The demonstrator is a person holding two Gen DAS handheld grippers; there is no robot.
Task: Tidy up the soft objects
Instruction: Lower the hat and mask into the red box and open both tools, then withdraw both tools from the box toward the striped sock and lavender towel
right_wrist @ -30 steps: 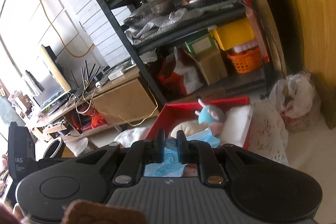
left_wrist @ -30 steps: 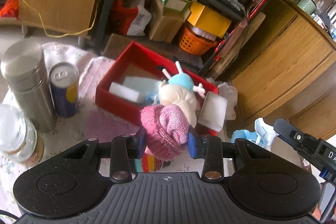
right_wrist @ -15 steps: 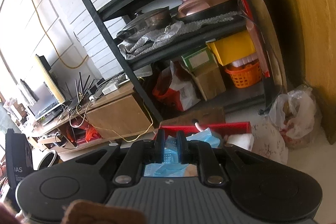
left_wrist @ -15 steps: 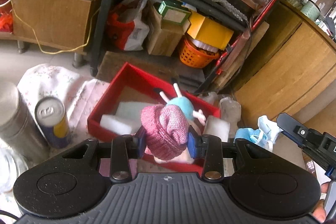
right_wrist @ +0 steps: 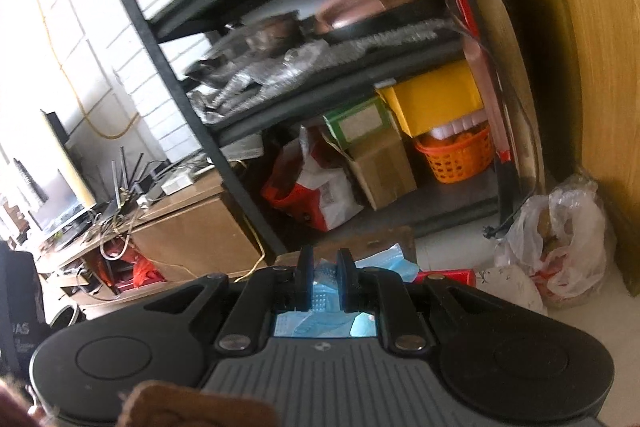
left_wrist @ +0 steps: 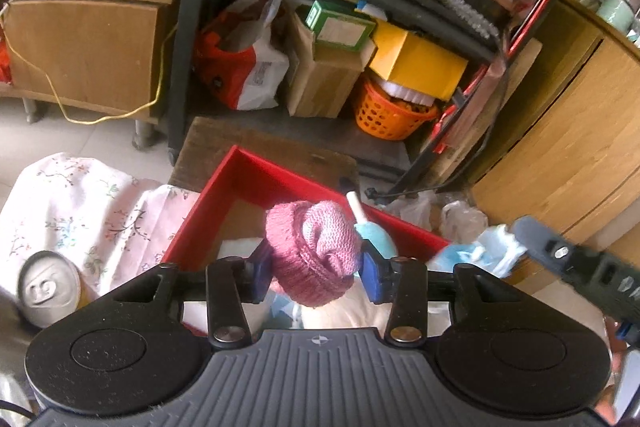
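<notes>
My left gripper point(left_wrist: 314, 269) is shut on a pink knitted hat point(left_wrist: 312, 251) and holds it over the red box point(left_wrist: 256, 175). Inside the box lie a plush toy with a light-blue head point(left_wrist: 376, 235) and white foam blocks point(left_wrist: 236, 247), mostly hidden by the hat and gripper. My right gripper point(right_wrist: 324, 287) is shut on a blue face mask point(right_wrist: 326, 301); the mask point(left_wrist: 480, 253) and the right gripper also show in the left wrist view at the right of the box. A sliver of the red box point(right_wrist: 448, 277) shows in the right wrist view.
A drink can point(left_wrist: 46, 287) stands left of the box on a floral cloth point(left_wrist: 80, 195). Behind are a black metal shelf point(left_wrist: 188, 27) with boxes and an orange basket point(left_wrist: 388, 115), a wooden cabinet point(left_wrist: 568, 147) at right, and a plastic bag point(right_wrist: 560, 247) on the floor.
My left gripper has moved forward with the hat, over the red box. My right gripper has risen and tilted up with the mask, so the box nearly drops out of its view.
</notes>
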